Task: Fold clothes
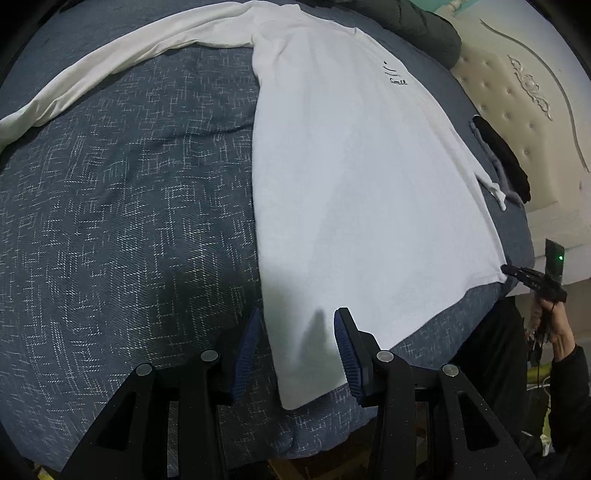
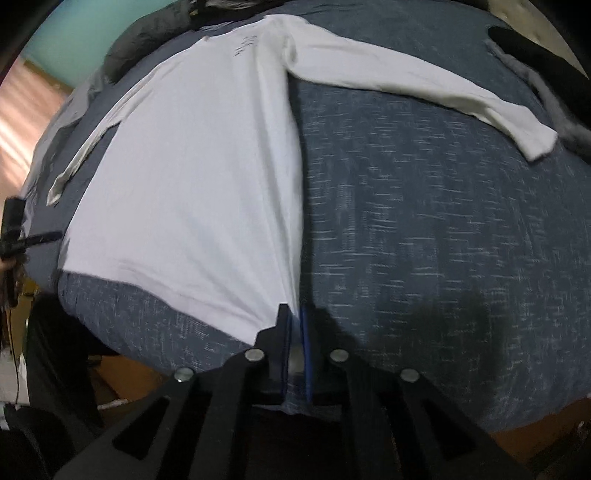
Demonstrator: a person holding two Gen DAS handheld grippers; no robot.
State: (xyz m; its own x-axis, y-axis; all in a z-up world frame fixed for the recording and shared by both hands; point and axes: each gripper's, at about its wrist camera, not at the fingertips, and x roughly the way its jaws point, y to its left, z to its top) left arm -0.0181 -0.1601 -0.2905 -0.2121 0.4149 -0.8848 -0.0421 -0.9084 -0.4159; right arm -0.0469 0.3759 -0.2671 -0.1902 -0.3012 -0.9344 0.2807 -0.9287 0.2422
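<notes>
A white long-sleeved shirt (image 1: 351,166) (image 2: 192,177) lies spread flat, front up, on a blue-grey bedcover (image 1: 129,221). One sleeve (image 1: 110,62) stretches out sideways; the other (image 1: 484,177) lies along the body. My left gripper (image 1: 298,317) is open just above one hem corner, which lies between its blue pads without touching them. My right gripper (image 2: 293,314) is shut on the opposite hem corner, white cloth pinched between its pads. Each gripper also shows small at the other view's edge: right gripper (image 1: 508,269), left gripper (image 2: 55,234).
A cream tufted headboard (image 1: 517,110) runs along one side of the bed. A black and grey garment (image 1: 506,158) (image 2: 535,55) lies by it. A dark green bundle (image 1: 424,26) sits past the collar. The bed's edge is directly below both grippers. A sleeved hand (image 1: 554,325) holds the right gripper.
</notes>
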